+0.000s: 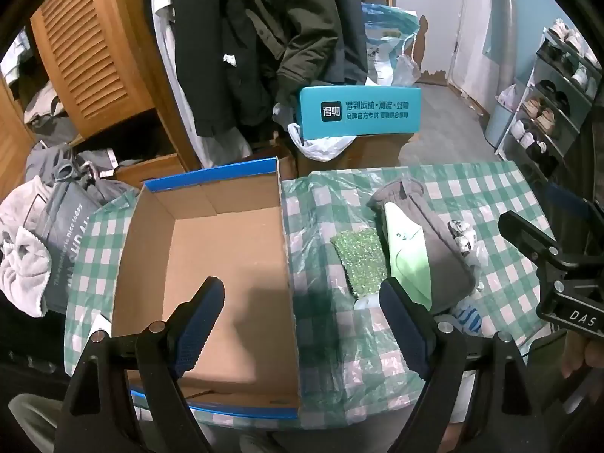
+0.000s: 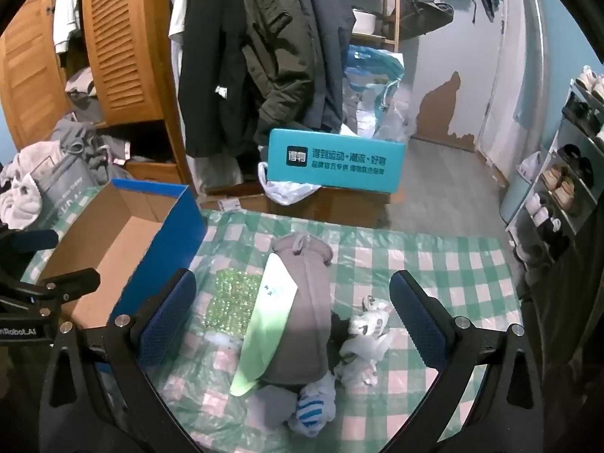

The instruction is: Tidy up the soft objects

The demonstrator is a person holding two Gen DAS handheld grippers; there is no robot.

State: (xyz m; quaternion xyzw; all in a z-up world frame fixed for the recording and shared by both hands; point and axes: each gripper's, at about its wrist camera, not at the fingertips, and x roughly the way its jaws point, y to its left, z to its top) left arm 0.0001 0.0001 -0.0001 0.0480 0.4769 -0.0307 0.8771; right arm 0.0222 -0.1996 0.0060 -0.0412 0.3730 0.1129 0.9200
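An open cardboard box (image 1: 222, 264) with blue outer walls sits on the left of the checkered table (image 1: 490, 204); it also shows in the right wrist view (image 2: 113, 241). Beside it lie a grey folded garment (image 2: 305, 309), a pale green cloth (image 2: 271, 324), a green glittery pad (image 2: 234, 298), a white patterned sock bundle (image 2: 362, 343) and a blue striped sock (image 2: 313, 411). My left gripper (image 1: 302, 317) is open and empty over the box's right wall. My right gripper (image 2: 294, 317) is open and empty above the soft pile.
A teal box (image 1: 358, 111) stands on cartons beyond the table. Coats (image 1: 241, 37) hang behind. A wooden wardrobe (image 1: 87, 49) and heaped clothes (image 1: 37, 234) are left. A shoe rack (image 1: 547, 105) is right.
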